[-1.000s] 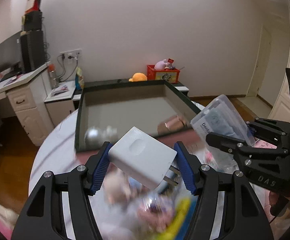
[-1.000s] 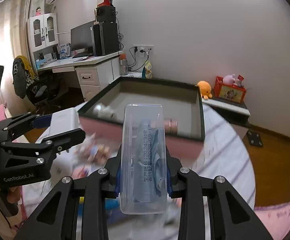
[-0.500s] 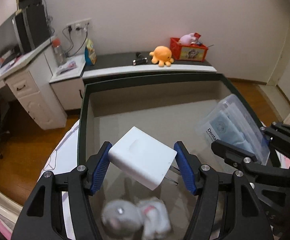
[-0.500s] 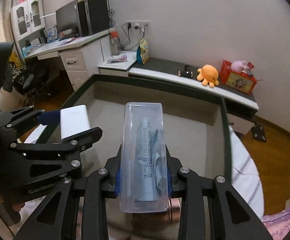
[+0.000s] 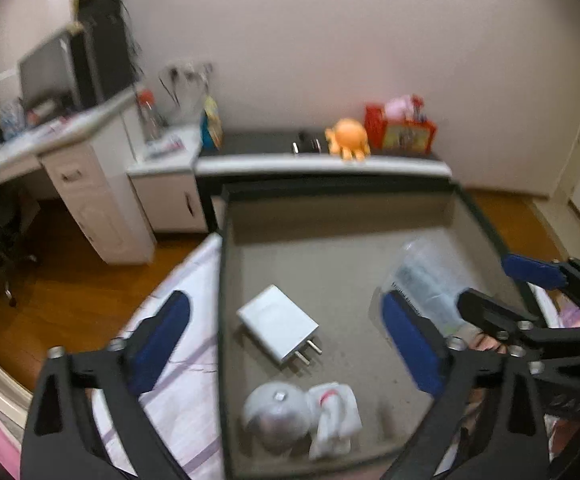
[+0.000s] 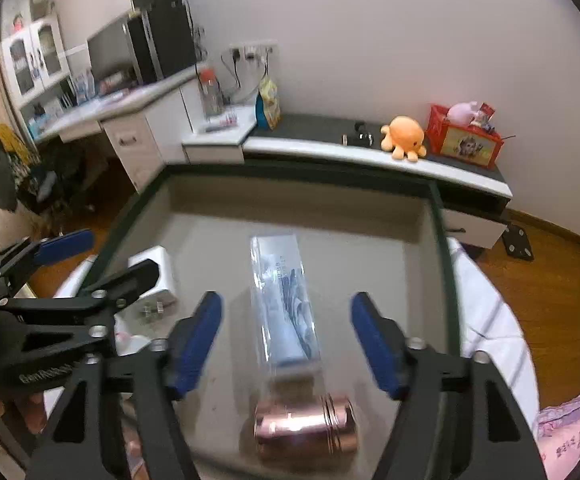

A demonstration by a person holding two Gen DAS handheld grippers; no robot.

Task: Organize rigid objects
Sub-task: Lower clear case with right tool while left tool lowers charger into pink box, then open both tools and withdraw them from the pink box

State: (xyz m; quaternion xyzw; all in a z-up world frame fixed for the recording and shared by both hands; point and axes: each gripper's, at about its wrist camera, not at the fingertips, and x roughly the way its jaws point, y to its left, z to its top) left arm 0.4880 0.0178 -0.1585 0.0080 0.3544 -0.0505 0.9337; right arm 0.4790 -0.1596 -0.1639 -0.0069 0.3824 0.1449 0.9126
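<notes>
A dark-rimmed box [image 5: 220, 280] with a grey floor lies under both grippers. A white plug charger [image 5: 278, 322] lies on its floor, left of centre, below my open left gripper [image 5: 286, 340]. A clear plastic case [image 6: 286, 304] with blue contents lies flat in the box between the jaws of my open right gripper [image 6: 286, 336]; it also shows in the left wrist view [image 5: 425, 284]. A copper cylinder [image 6: 305, 428] lies near the case's near end. A silver ball [image 5: 278, 412] and a white toy [image 5: 333, 412] lie at the near wall.
The box sits on a round table with a white striped cloth [image 5: 178, 360]. Behind it stand a low bench with an orange octopus plush [image 6: 403, 136] and a red box [image 6: 465, 140], and a white desk [image 6: 130, 120] at the left.
Both grippers have opened. The charger has dropped from the left gripper onto the box floor, and the clear case has dropped from the right gripper into the box.
</notes>
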